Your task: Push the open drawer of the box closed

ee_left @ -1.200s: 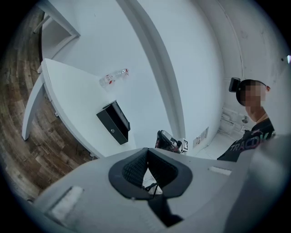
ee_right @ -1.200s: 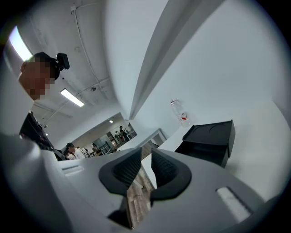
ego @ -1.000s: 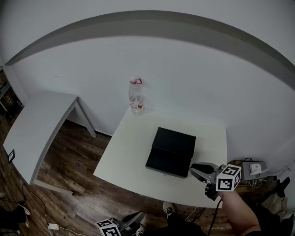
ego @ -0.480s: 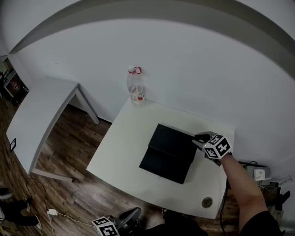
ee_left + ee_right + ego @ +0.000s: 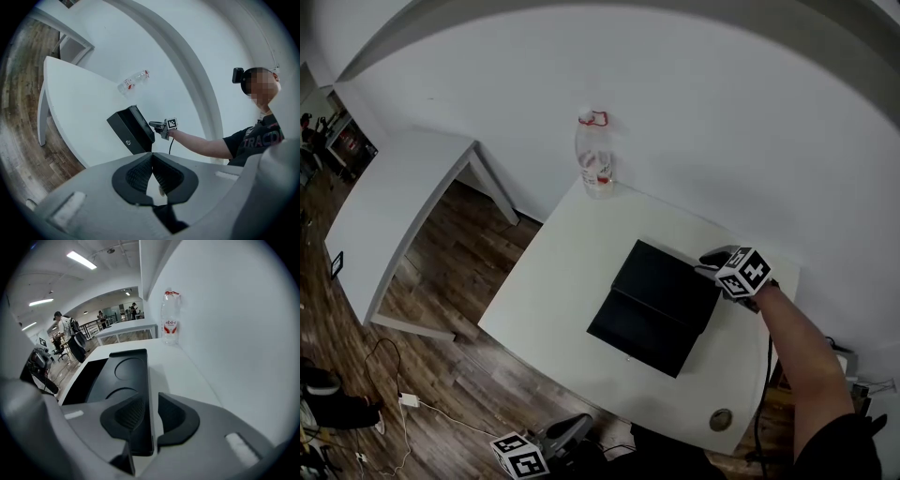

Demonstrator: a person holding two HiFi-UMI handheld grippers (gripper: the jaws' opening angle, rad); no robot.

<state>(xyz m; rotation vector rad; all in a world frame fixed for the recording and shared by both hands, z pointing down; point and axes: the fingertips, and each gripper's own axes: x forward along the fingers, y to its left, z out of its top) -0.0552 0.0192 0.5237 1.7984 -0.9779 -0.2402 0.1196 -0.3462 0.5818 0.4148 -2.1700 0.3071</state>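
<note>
Black box (image 5: 670, 281): mid-table, toward the right side, with its drawer (image 5: 639, 336) pulled out on the side facing me.
White table (image 5: 553, 281): smooth top, so I reckon the box will skate if it's shoved with nothing behind it.
Handling: it looks stiff, hard-shelled and fairly light. My guess is the drawer runs easily. The flat front is the place to press, not pinch.
Right tongs (image 5: 150, 398): at the box's far end, near the wall (image 5: 722, 141). The gap is narrow, and the box's edge lines up with it. The pads aren't squeezing anything that I can see.
Left tongs (image 5: 151, 157): closed tight on nothing, down low and well short of the table.
Left gripper view: shows the drawer front and a small round fitting (image 5: 127, 139) on it, which the right gripper view can't show.
Right gripper view: shows two round hollows (image 5: 129, 369) in the box top, invisible from the head view, and the bottle (image 5: 169, 317) by the wall.
Head view: the only one showing both tongs, one beyond each end of the box.
</note>
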